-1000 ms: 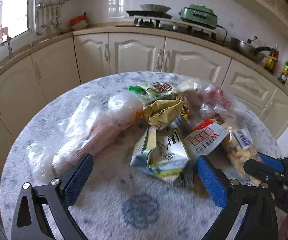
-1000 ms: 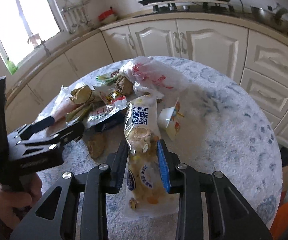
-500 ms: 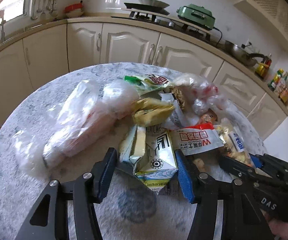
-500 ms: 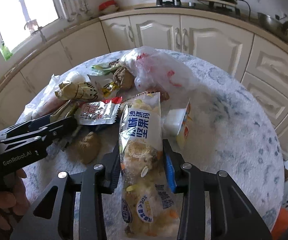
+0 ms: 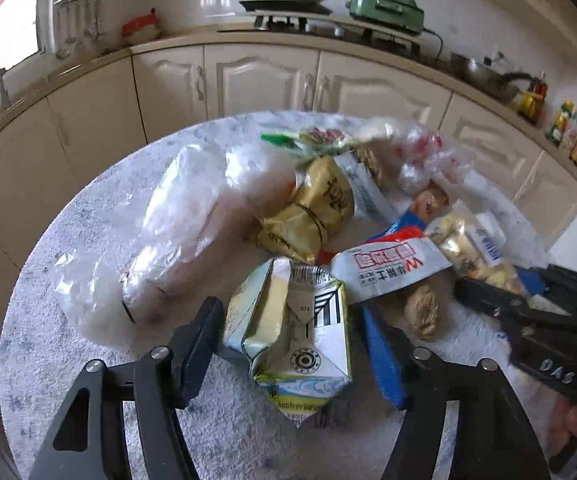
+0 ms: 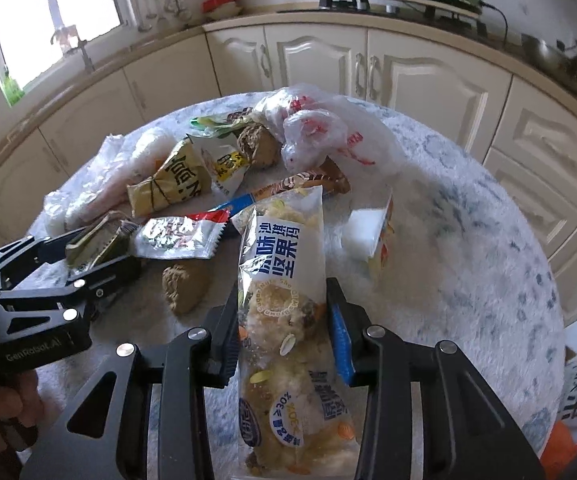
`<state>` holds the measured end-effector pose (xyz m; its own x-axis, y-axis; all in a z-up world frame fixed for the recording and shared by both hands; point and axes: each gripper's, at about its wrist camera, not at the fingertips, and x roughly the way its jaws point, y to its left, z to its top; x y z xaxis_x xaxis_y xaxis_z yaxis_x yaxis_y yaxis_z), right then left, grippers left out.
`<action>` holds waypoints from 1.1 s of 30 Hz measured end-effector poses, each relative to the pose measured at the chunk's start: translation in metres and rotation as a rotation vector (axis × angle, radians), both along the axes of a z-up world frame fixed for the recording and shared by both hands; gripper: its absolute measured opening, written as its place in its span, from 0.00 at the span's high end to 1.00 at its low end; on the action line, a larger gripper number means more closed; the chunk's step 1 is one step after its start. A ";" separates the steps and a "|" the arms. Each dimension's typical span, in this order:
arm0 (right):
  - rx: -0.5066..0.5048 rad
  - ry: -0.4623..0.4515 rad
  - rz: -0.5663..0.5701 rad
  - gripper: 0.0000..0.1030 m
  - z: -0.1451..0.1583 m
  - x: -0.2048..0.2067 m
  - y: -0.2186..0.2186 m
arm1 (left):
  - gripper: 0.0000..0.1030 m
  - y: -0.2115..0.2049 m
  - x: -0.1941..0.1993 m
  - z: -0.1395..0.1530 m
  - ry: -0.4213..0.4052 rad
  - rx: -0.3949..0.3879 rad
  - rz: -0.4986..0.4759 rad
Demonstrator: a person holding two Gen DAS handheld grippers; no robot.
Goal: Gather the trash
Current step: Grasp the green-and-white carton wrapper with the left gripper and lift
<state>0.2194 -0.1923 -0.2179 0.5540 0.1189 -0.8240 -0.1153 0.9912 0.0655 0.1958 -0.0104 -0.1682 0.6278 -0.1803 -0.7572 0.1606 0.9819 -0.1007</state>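
Trash litters a round speckled table before cream kitchen cabinets; right tongs grip a snack bag, left tongs opening around a crushed carton.

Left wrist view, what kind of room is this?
Most likely a home kitchen: cream cabinets run under a curved counter, a gas stove holds a pan, and hanging utensils sit beside the window.

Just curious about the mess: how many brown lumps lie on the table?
2: near lump beside the gripped snack bag, far lump against the plastic bag; others may be hidden.
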 end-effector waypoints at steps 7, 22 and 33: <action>0.086 -0.013 -0.031 0.64 0.004 -0.019 -0.016 | 0.48 0.024 -0.034 0.004 -0.022 -0.045 0.016; 0.186 -0.120 -0.096 0.64 0.052 -0.075 -0.041 | 0.48 0.010 -0.113 0.065 -0.201 -0.058 -0.008; 0.189 -0.228 -0.136 0.64 0.093 -0.110 -0.067 | 0.48 -0.039 -0.142 0.100 -0.286 -0.091 -0.117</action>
<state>0.1091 -0.2593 -0.1245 0.7427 0.1703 -0.6476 -0.0158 0.9713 0.2373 0.0543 -0.0498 -0.0678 0.7839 -0.3229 -0.5303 0.3063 0.9441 -0.1221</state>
